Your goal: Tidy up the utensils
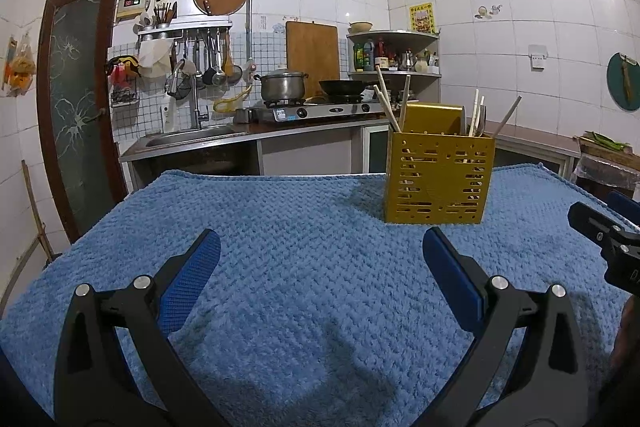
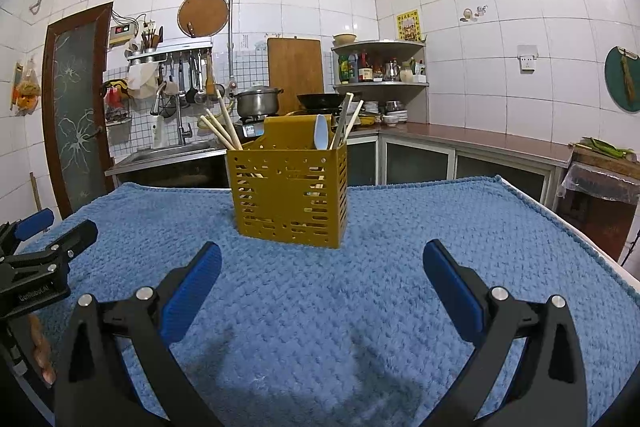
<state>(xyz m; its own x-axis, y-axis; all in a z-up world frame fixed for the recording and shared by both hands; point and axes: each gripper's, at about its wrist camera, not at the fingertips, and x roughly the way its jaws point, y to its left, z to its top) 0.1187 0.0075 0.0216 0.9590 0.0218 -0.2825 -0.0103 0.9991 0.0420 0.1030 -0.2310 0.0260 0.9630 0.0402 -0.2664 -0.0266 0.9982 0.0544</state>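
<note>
A gold perforated utensil holder [image 1: 438,179] [image 2: 290,195] stands upright on the blue towel [image 1: 300,267] [image 2: 340,299] that covers the table. Wooden chopsticks [image 1: 386,103] [image 2: 222,127] lean out of its left side, and more chopsticks [image 2: 352,121] plus a pale blue spoon [image 2: 321,137] stand on its right side. My left gripper [image 1: 320,251] hovers open over the towel, short of the holder and to its left, with nothing between its fingers. My right gripper [image 2: 322,261] is open too, empty, just in front of the holder.
The right gripper's black frame [image 1: 608,243] shows at the right edge of the left wrist view; the left gripper's frame [image 2: 44,259] shows at the left edge of the right wrist view. Behind the table run a counter, sink [image 1: 192,137] and stove with a pot [image 1: 282,87].
</note>
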